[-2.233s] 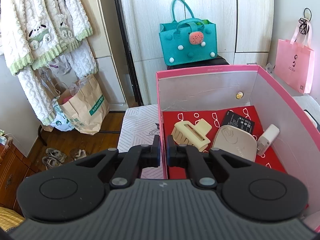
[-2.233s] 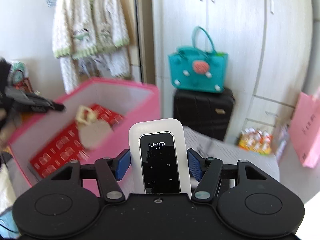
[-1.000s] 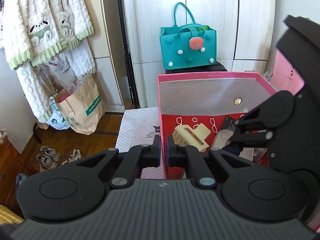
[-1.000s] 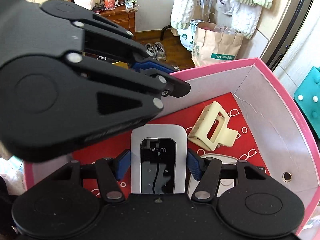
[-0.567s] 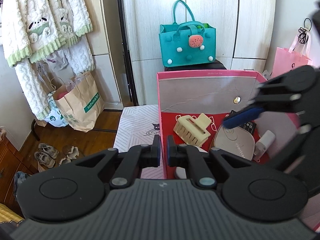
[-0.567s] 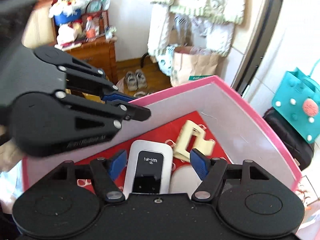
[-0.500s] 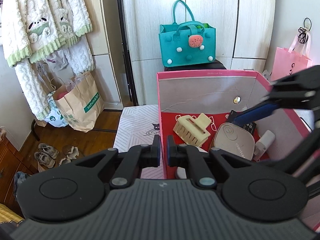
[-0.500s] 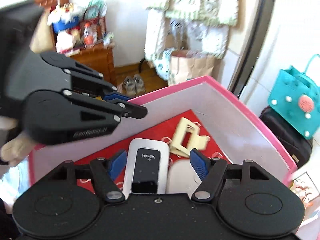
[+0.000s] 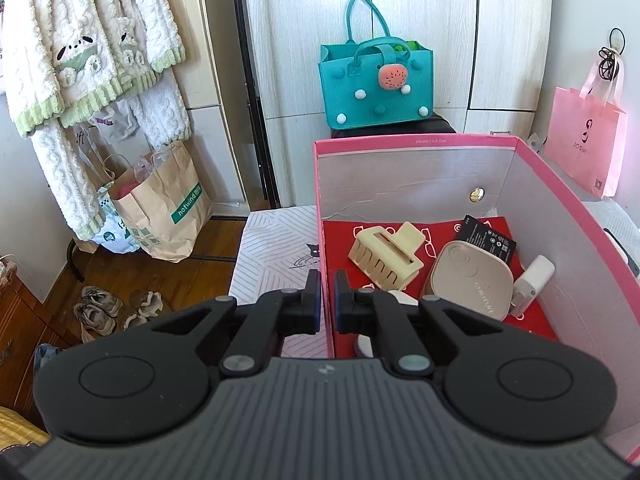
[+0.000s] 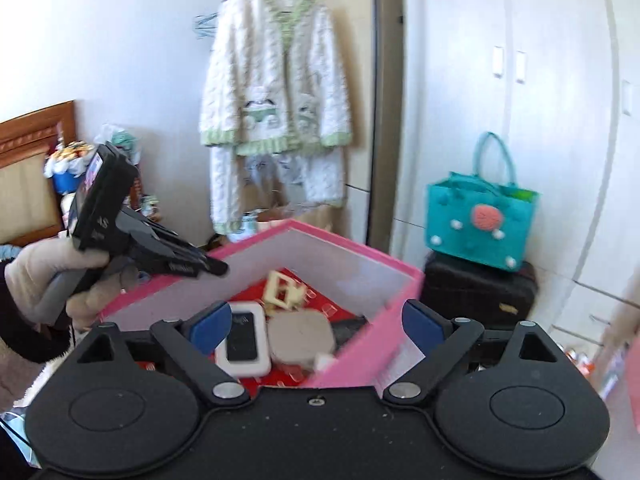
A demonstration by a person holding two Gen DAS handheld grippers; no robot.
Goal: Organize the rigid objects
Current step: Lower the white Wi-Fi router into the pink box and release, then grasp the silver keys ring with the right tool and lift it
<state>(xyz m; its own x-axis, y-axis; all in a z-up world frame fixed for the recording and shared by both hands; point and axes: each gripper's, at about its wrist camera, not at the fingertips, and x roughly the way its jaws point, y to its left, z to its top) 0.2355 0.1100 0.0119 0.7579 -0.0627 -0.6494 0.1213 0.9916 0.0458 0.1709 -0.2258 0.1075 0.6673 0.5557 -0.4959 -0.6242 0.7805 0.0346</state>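
The white pocket Wi-Fi router (image 10: pixel 242 342) lies inside the pink cardboard box (image 9: pixel 416 142) beside a cream hair claw (image 9: pixel 386 256). The left gripper (image 9: pixel 327 298) pinches the box wall; the right gripper (image 10: pixel 316 320) is opening, empty. What is left I cannot tell.

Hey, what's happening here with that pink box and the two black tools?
A person is sorting small items into a pink box. The left tool is clamped on the box's side wall, holding it. The right tool is above the box's edge with its jaws opening and nothing between them. Inside lie a white wifi router, a cream hair clip, a beige compact case, a black battery and a small white bottle.
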